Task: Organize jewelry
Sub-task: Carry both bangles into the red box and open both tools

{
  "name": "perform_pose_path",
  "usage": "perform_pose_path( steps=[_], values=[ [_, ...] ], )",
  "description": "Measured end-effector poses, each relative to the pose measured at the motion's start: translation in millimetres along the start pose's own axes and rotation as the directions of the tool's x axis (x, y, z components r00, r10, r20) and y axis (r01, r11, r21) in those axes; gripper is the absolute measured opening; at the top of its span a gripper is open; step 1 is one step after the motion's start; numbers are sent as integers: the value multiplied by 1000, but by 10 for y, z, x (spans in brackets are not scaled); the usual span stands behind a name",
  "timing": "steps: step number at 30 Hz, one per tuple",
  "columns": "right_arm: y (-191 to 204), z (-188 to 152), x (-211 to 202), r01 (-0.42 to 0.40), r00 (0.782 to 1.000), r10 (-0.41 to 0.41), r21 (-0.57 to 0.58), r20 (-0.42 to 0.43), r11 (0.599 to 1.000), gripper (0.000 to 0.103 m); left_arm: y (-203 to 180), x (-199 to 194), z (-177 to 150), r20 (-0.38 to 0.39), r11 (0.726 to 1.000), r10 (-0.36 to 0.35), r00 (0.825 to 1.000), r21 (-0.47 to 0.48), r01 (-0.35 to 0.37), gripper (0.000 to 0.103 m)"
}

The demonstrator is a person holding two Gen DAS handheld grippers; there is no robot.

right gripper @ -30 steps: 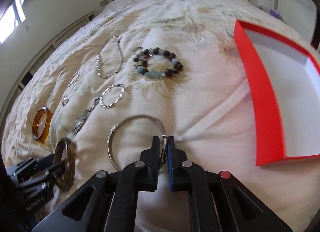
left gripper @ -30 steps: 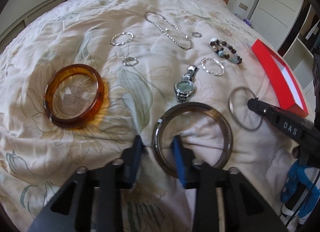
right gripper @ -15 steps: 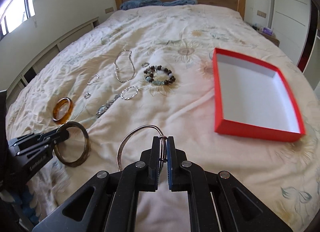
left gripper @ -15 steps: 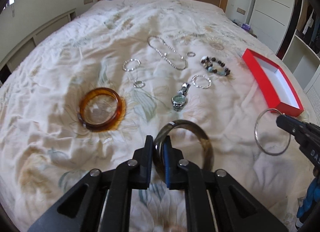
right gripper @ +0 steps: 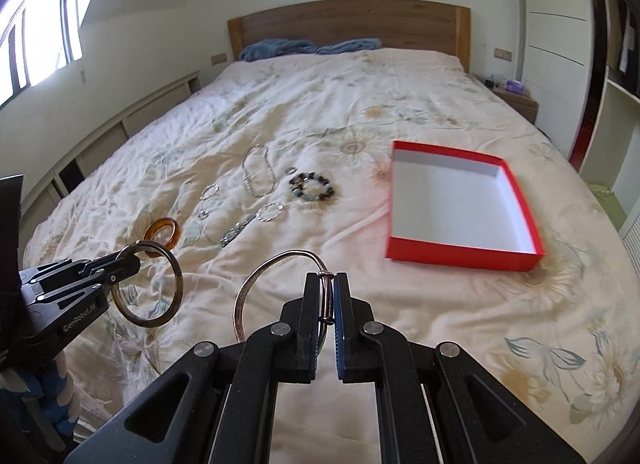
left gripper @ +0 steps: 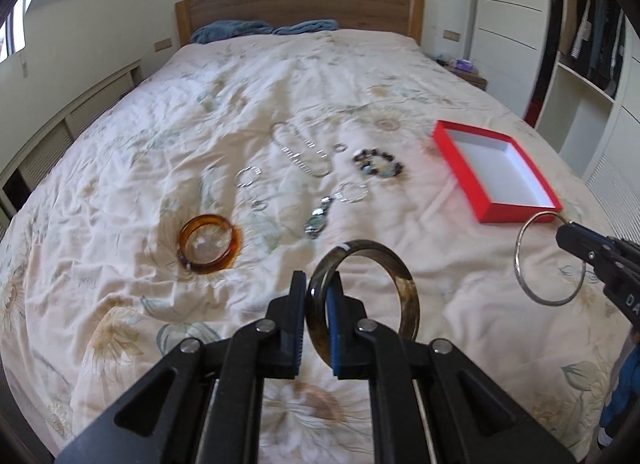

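Since a second ago I have lifted both pieces off the bed [left gripper: 120,168]: the dark bangle [left gripper: 362,300] and the thin silver bangle [right gripper: 280,284], which lay flat on the quilt then, now hang in the air above it. My left claw [left gripper: 316,320] is pinched narrow on the dark bangle's rim, one pad outside the ring and one inside, and the bangle stands upright, tilted a little. My right claw [right gripper: 328,304] is closed tight on the silver bangle near its small clasp, the loop curving out to the left of the pads.

I take the red box [right gripper: 460,204] as my landmark. It sits open on the quilt with a white inside, nothing in it that I can see. In the left wrist view the silver bangle [left gripper: 550,260] hangs just in front of the box's near corner, with the right claw [left gripper: 572,238] beside it. Left of the box lie the beaded bracelet [left gripper: 378,164], then a twisted silver ring bracelet [left gripper: 352,192], a wristwatch [left gripper: 318,220] and a long chain necklace [left gripper: 302,152]. Further left of the box rests the amber bangle [left gripper: 210,238], flat on the quilt, well apart from the dark one. Two small silver rings [left gripper: 248,176] lie between the amber bangle and the necklace.
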State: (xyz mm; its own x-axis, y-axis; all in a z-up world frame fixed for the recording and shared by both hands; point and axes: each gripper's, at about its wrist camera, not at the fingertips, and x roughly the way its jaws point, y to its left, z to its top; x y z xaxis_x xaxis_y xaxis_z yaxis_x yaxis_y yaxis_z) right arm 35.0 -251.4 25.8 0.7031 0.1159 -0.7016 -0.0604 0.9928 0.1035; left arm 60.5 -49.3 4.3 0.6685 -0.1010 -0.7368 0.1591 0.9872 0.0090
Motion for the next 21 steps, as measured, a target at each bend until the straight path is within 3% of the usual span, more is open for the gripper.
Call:
perform_pose_path(
  steps=[11,21],
  values=[
    [-996,177,-80,80,996,-84,112,28,990,7,-709,152,506,-35,992,-120,992,46,122,9],
    [-1804,716,444,151,988,-154,107,15,983,8,-1750,898,1175,-83,964,-219,972,136,229,9]
  ],
)
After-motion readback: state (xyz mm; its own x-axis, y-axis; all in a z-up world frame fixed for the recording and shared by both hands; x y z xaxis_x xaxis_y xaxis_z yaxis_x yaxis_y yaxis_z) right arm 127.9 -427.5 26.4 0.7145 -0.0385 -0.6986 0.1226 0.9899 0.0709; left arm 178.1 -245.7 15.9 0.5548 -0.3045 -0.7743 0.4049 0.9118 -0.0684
